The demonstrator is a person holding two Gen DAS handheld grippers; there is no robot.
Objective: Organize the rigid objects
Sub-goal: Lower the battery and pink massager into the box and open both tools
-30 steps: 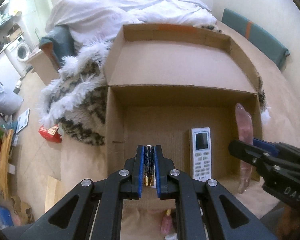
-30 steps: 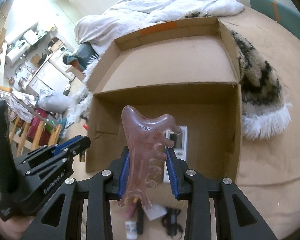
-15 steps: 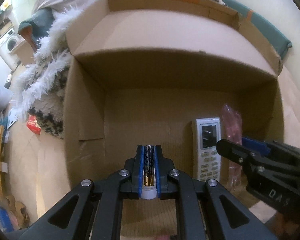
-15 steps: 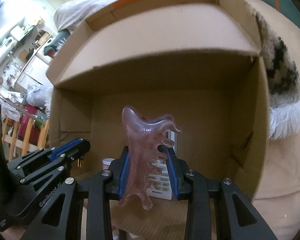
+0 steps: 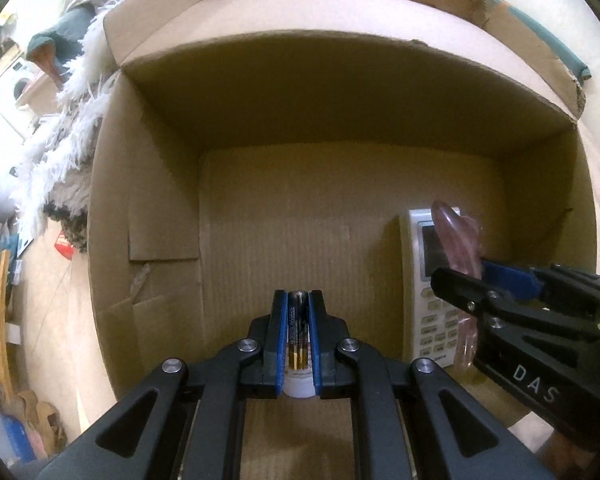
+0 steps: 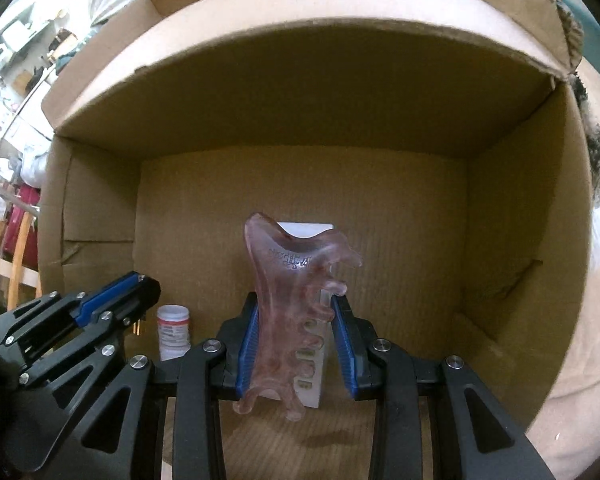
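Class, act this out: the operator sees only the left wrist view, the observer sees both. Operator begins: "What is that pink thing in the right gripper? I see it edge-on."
Observer: A see-through pink comb with rounded teeth; the right gripper clamps it across its width.
Operator: Is there free floor to the right of the remote?
Observer: Yes, bare cardboard runs from the remote to the box's right wall.
Operator: What is the white thing under my battery?
Observer: A small white bottle with a red-printed label, on the box floor by the left gripper.
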